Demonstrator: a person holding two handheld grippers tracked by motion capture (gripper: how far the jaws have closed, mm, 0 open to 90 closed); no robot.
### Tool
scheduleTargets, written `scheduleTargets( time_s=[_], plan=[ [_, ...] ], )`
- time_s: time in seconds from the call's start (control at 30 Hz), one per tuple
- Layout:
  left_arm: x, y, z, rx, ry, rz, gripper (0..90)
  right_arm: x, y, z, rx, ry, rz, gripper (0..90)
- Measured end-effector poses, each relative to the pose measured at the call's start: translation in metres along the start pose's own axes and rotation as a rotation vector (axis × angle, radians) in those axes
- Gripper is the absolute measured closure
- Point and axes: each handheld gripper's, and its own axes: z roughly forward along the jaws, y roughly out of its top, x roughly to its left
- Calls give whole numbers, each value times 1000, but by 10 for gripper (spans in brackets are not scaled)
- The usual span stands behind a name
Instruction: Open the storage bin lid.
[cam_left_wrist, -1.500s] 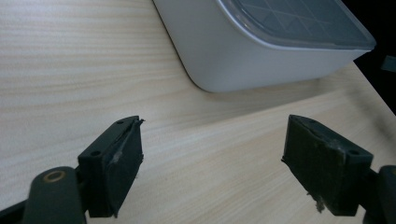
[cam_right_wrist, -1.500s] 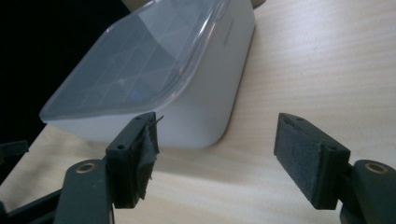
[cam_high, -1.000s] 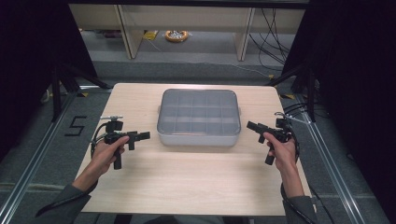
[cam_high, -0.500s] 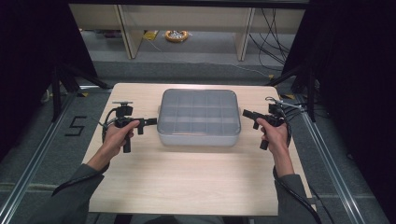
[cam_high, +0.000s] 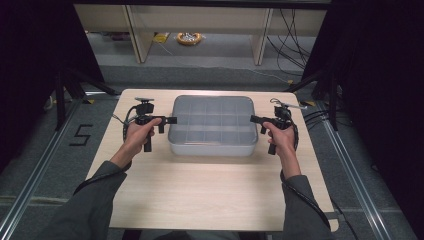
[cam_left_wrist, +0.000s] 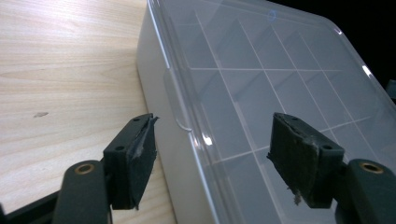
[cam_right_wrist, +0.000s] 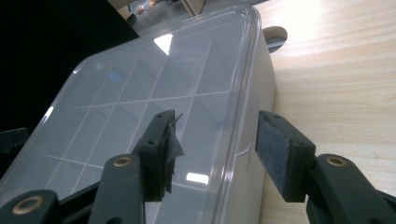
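Observation:
A clear plastic organiser box (cam_high: 212, 125) with a closed lid and a grid of compartments sits in the middle of the wooden table (cam_high: 210, 195). My left gripper (cam_high: 169, 120) is open at the box's left edge; in the left gripper view its jaws straddle the lid's rim and side tab (cam_left_wrist: 175, 100), one jaw over the table, the other over the lid (cam_left_wrist: 261, 79). My right gripper (cam_high: 254, 119) is open at the box's right edge. Its jaws likewise straddle the lid's rim (cam_right_wrist: 243, 112). Neither gripper grips anything.
The table's light wood surface (cam_left_wrist: 60, 70) spreads around the box, with bare room in front of it. Beyond the far edge are a grey floor, shelf legs and cables (cam_high: 295, 30). A "5" marking (cam_high: 82, 135) lies on the floor at the left.
Both grippers have moved forward and inward from the table's sides to the box's left and right edges, and their jaws now straddle the lid's rim.

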Motion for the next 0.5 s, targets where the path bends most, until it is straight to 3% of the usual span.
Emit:
scheduleTargets(
  time_s=[0.03, 0.07, 0.1, 0.27, 0.3, 0.4, 0.43, 0.47, 0.5],
  plan=[
    [-1, 1, 2, -2, 6, -4, 322, 1, 0, 1, 11, 0, 14, 491],
    [0, 2, 4, 6, 18, 5, 325, 6, 0, 1, 31, 4, 78, 492],
    [0, 2, 5, 6, 21, 0, 328, 8, 0, 1, 38, 4, 103, 492],
    [1, 5, 14, 22, 27, -6, 345, 5, 1, 6, 26, -10, 65, 492],
    [1, 5, 15, 24, 25, -9, 348, 6, 1, 6, 37, -5, 106, 495],
    [0, 6, 19, 34, 17, -22, 363, 5, 1, 8, 47, 1, 121, 497],
    [-1, 5, 20, 35, 22, -39, 368, 3, 1, 9, 45, -6, 102, 498],
    [-1, 5, 22, 35, 24, -21, 372, 4, 1, 10, 48, -8, 109, 498],
    [-1, 6, 23, 38, 24, -17, 377, 8, 1, 10, 80, -1, 178, 500]
  ],
)
